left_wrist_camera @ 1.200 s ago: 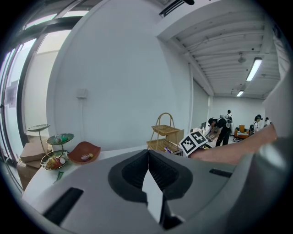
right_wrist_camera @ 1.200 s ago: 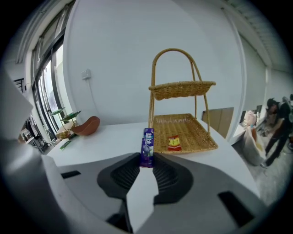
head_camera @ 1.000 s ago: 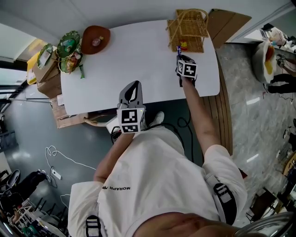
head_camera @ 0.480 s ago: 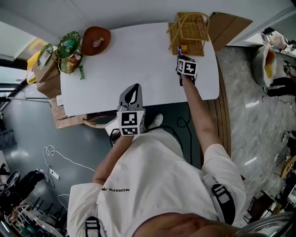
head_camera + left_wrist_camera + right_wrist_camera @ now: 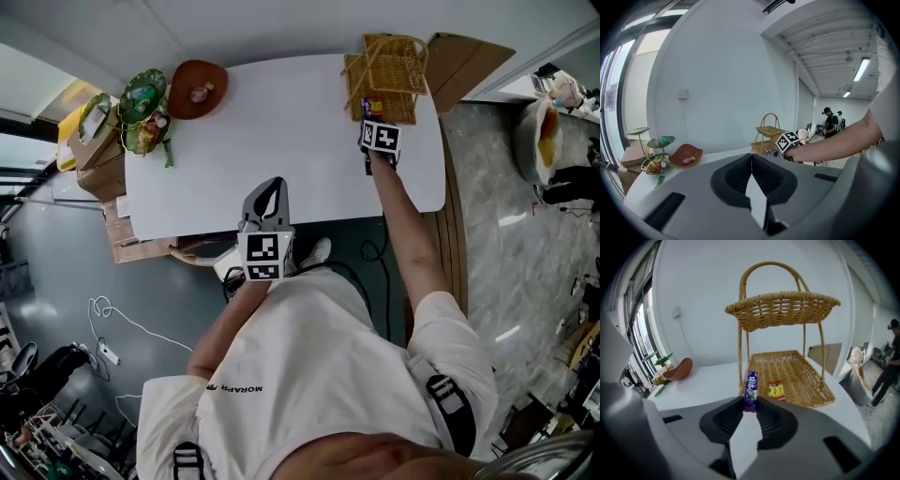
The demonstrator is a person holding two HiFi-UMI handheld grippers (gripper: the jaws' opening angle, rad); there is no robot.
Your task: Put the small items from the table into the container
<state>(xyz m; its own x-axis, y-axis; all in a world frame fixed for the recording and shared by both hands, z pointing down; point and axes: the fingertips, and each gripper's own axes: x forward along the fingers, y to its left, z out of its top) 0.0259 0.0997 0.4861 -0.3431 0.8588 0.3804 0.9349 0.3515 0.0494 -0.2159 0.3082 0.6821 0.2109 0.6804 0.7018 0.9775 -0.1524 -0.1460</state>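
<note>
My right gripper is shut on a purple candy packet, which stands upright between the jaw tips just in front of the two-tier wicker basket. A yellow and red packet lies in the basket's lower tray. In the head view the right gripper sits at the basket's near edge with the purple packet poking out. My left gripper hovers at the table's near edge with its jaws closed together and nothing between them.
A brown wooden bowl with small items sits at the far left of the white table, beside a green tiered dish of sweets. Cardboard boxes stand past the left edge. People stand in the background at the right.
The right gripper has carried the purple packet a little closer to the basket. The left gripper has stayed where it was.
</note>
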